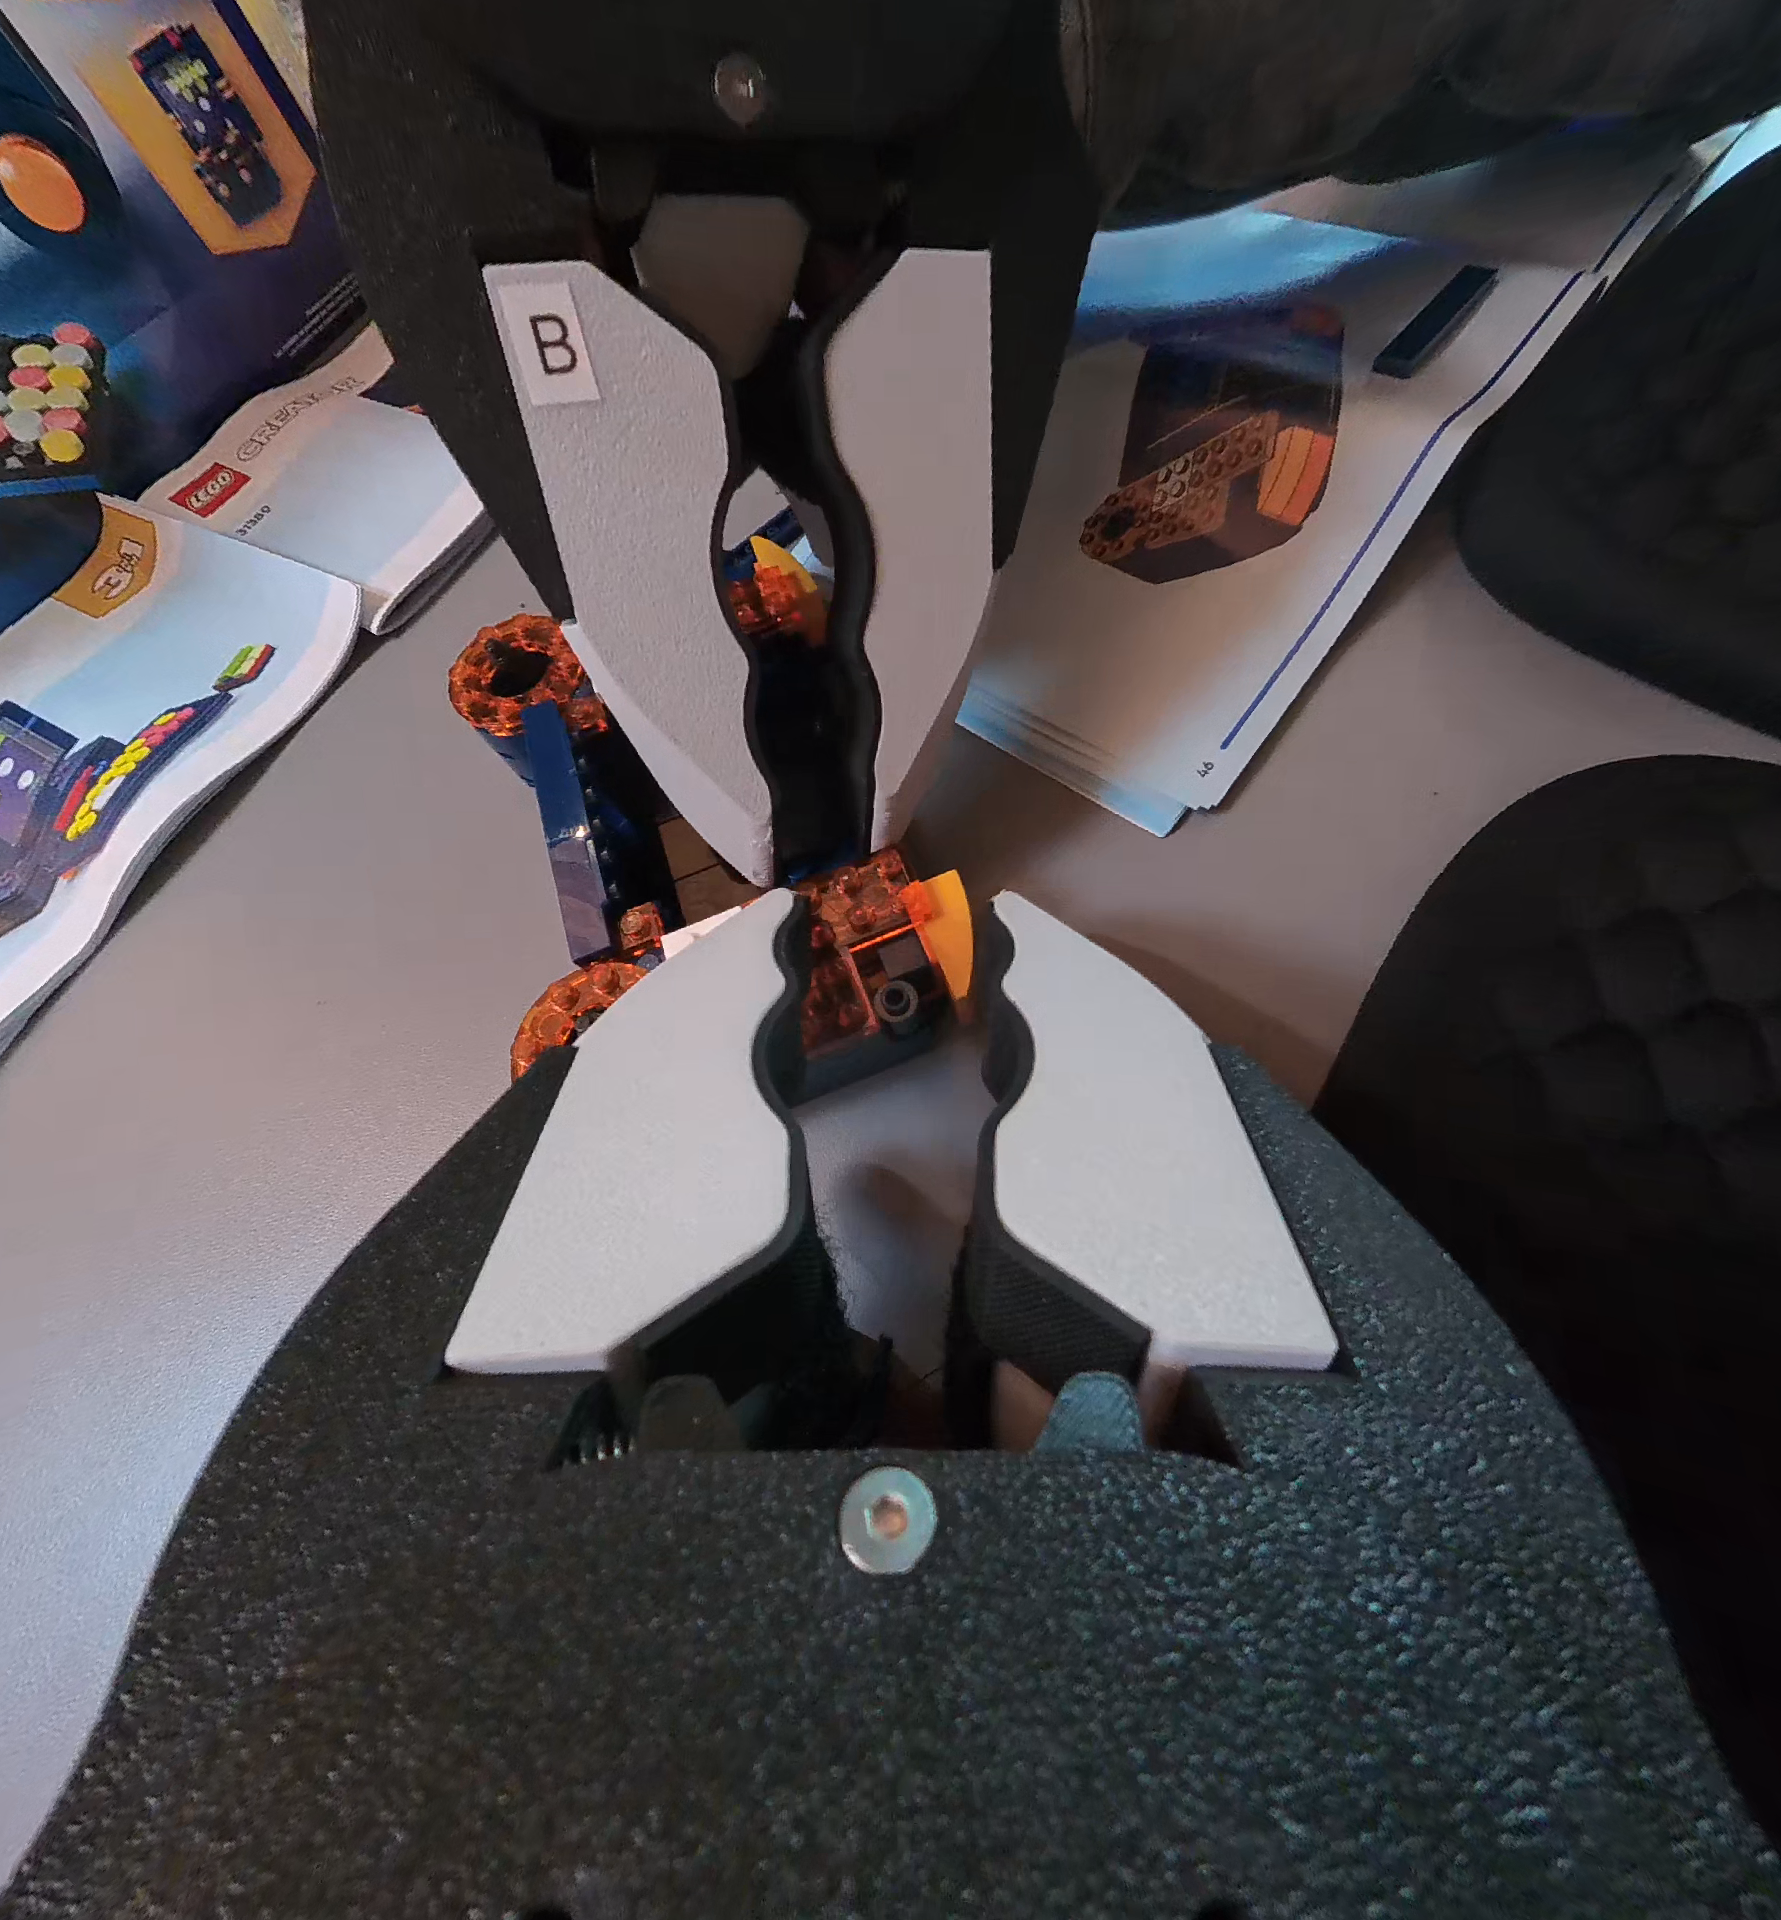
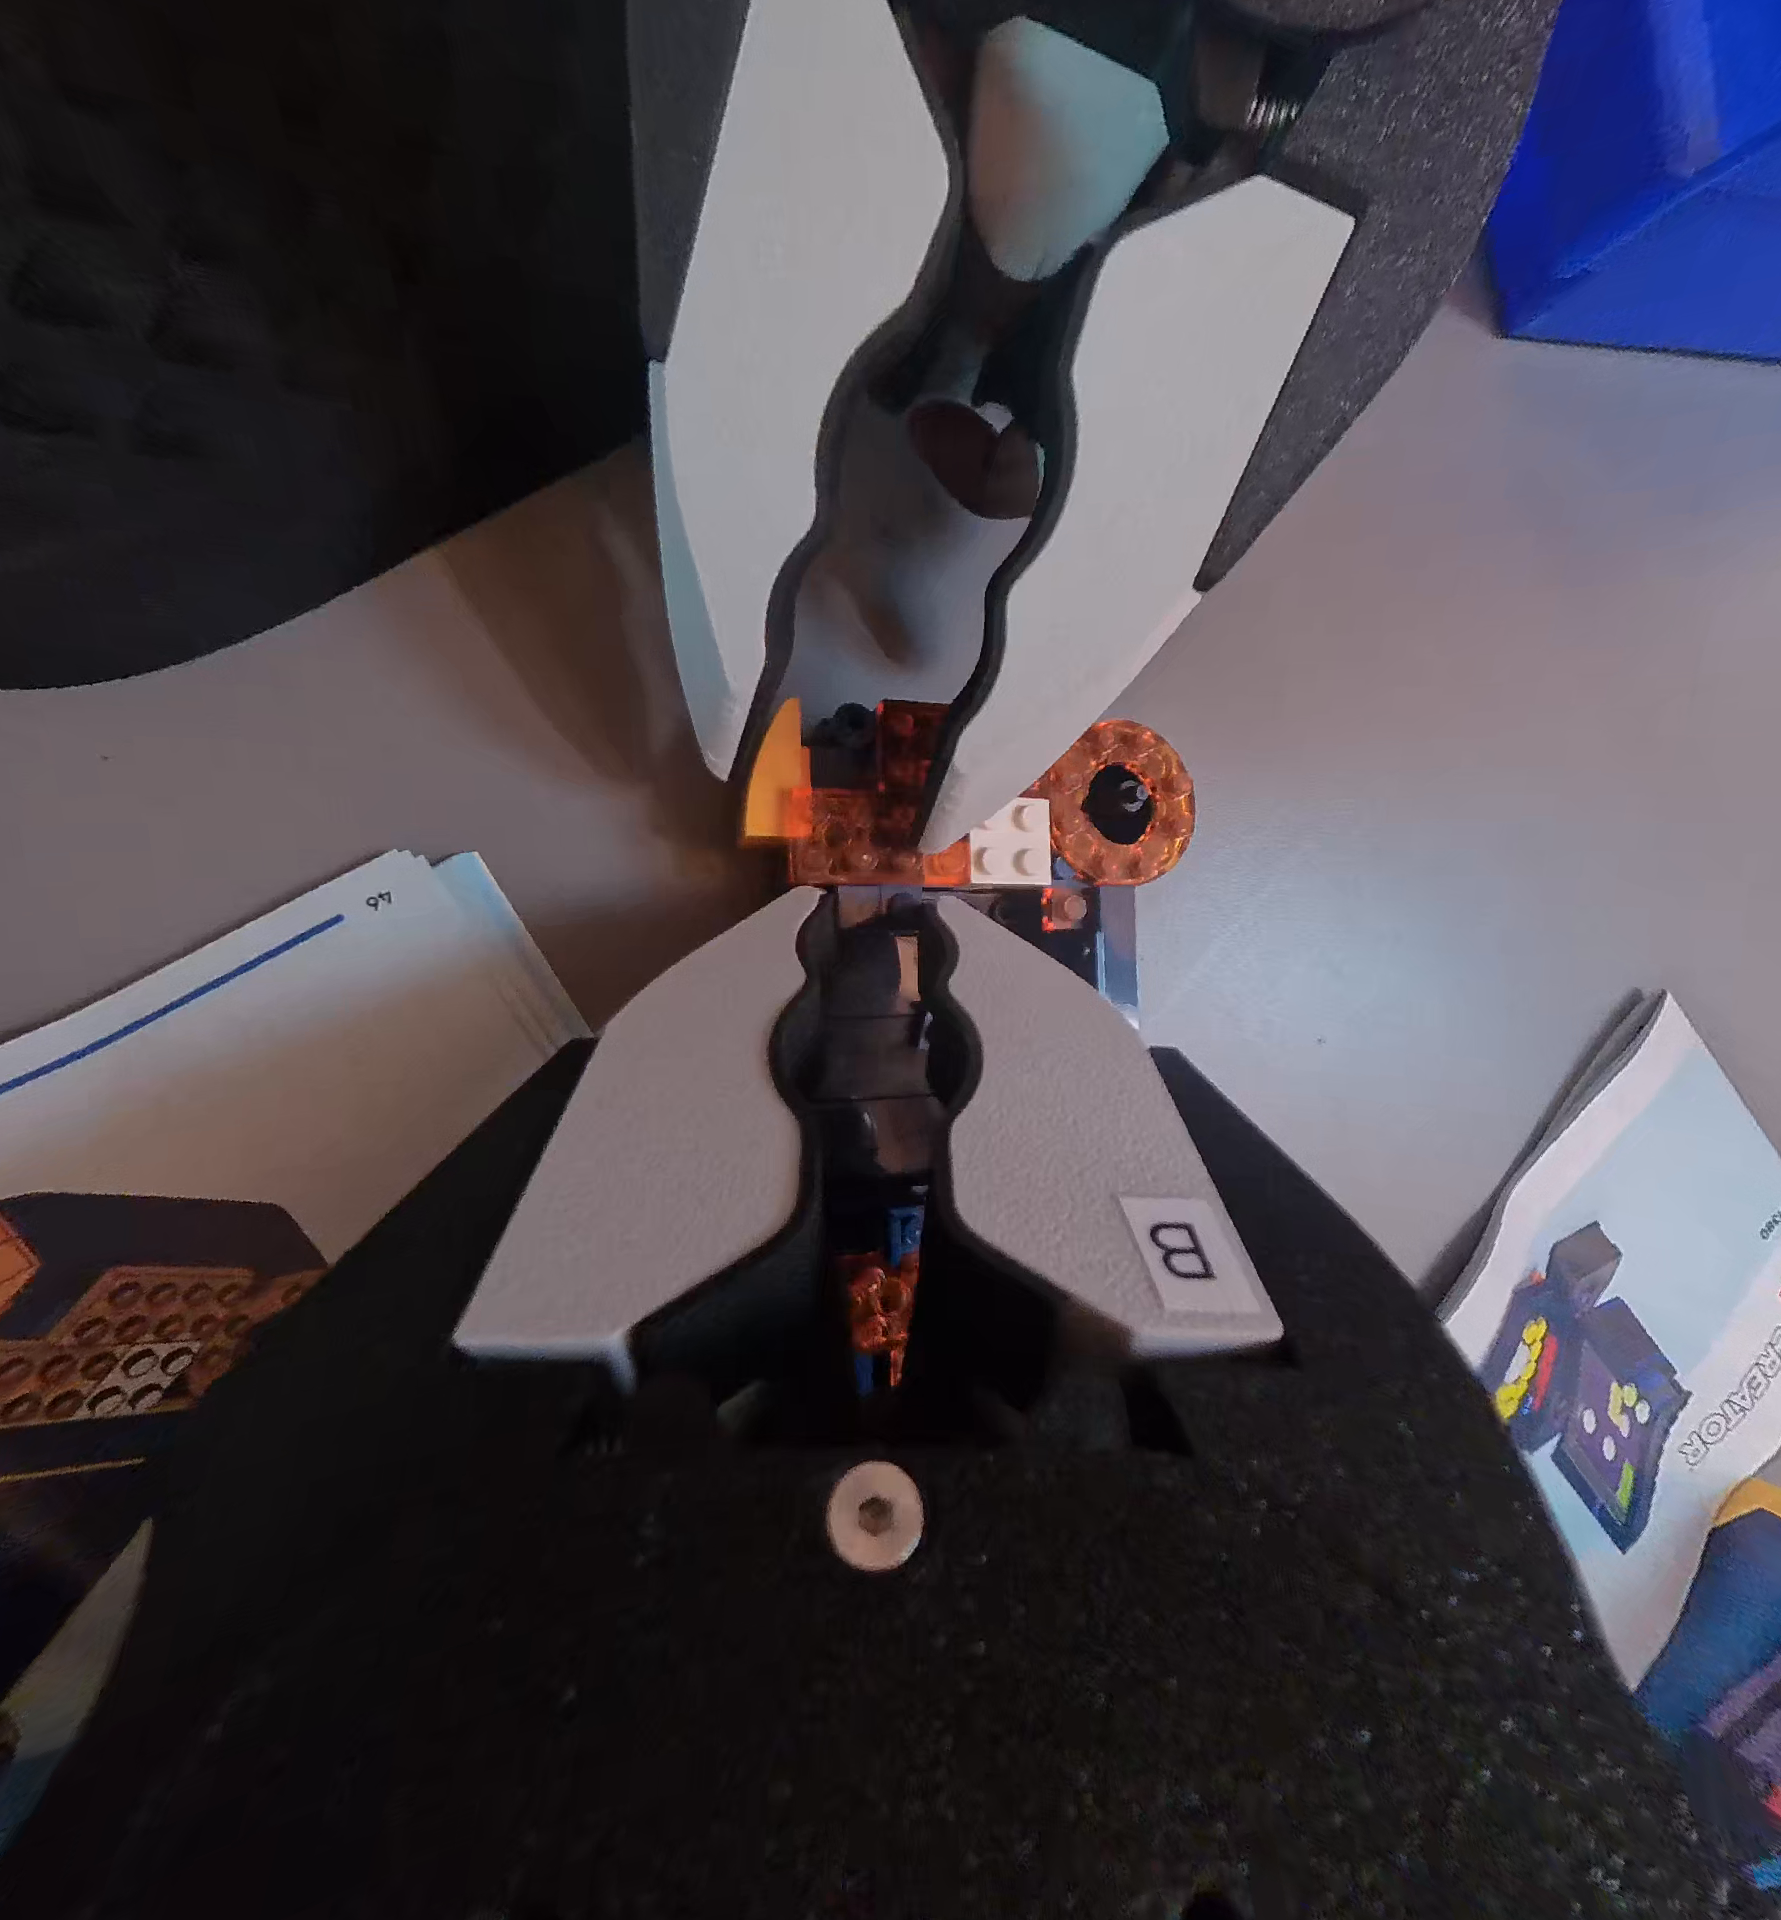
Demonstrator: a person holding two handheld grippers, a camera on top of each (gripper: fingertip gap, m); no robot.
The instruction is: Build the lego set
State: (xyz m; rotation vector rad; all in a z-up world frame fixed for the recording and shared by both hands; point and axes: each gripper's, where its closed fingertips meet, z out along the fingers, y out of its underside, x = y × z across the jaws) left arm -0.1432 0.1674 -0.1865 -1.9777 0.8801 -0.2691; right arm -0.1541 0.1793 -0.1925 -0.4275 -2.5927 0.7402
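Note:
A brick model with a dark blue and black body [image 1: 566,821], see-through orange rings [image 1: 517,670] and an orange-and-black end block [image 1: 865,966] with a yellow curved piece [image 1: 953,935] hangs between my two grippers above the grey table [image 1: 242,1091]. My left gripper [image 1: 891,914] is shut on the end block. In the right wrist view, its pads [image 2: 953,810] press the block [image 2: 855,821] from both sides. My right gripper [image 2: 870,904] is shut on the dark body [image 2: 870,1039], opposite the left one. It shows at the top of the left wrist view [image 1: 824,842]. A white plate [image 2: 1016,842] sits beside an orange ring [image 2: 1125,800].
An open instruction booklet [image 1: 1229,499] lies on the table just beyond the model. Two more booklets [image 1: 86,748] and a printed box [image 1: 159,208] lie to the left. A loose dark blue tile [image 1: 1437,322] rests on the open booklet. A black mesh chair [image 1: 1644,1039] and a blue box [image 2: 1696,177] stand close by. Only a small space, under 4 cm, lies between the two pairs of fingers.

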